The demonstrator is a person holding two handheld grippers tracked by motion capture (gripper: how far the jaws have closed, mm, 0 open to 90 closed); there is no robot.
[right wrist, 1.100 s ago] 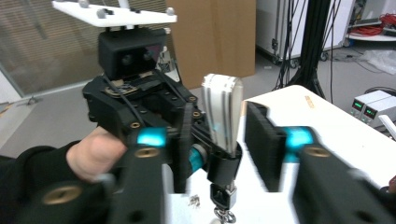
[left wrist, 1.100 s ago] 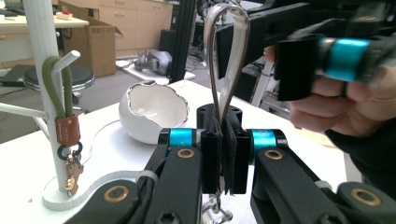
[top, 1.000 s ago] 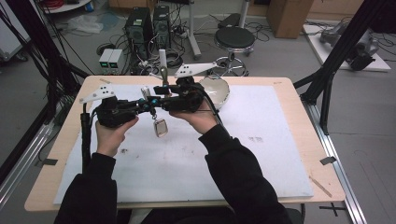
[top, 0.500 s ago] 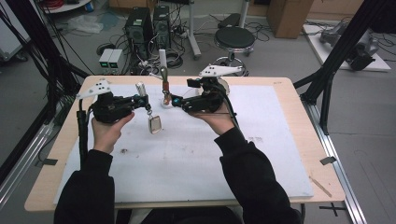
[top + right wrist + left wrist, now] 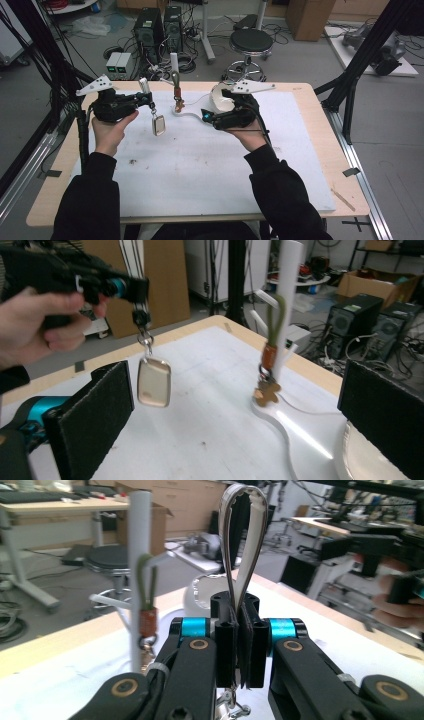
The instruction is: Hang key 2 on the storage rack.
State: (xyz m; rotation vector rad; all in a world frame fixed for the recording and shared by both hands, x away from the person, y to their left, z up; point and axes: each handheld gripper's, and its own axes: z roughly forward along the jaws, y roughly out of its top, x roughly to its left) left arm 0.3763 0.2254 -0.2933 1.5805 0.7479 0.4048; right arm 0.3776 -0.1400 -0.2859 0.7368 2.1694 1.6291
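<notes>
At about ten o'clock on the table (image 5: 300,150), the left gripper (image 5: 145,98) has its jaws clamped tight on the white strap loop (image 5: 242,535) of a keychain, whose metal tag (image 5: 159,125) dangles below, clear of the white mat (image 5: 200,170). At twelve o'clock stands a white stand (image 5: 175,67), with a second keychain (image 5: 177,95) hanging from its peg on a green loop. At about one o'clock, the right gripper (image 5: 206,116) points toward the stand; its jaws have just been opening and now stand wide, with nothing between them. A white bowl (image 5: 222,99) sits just behind it.
</notes>
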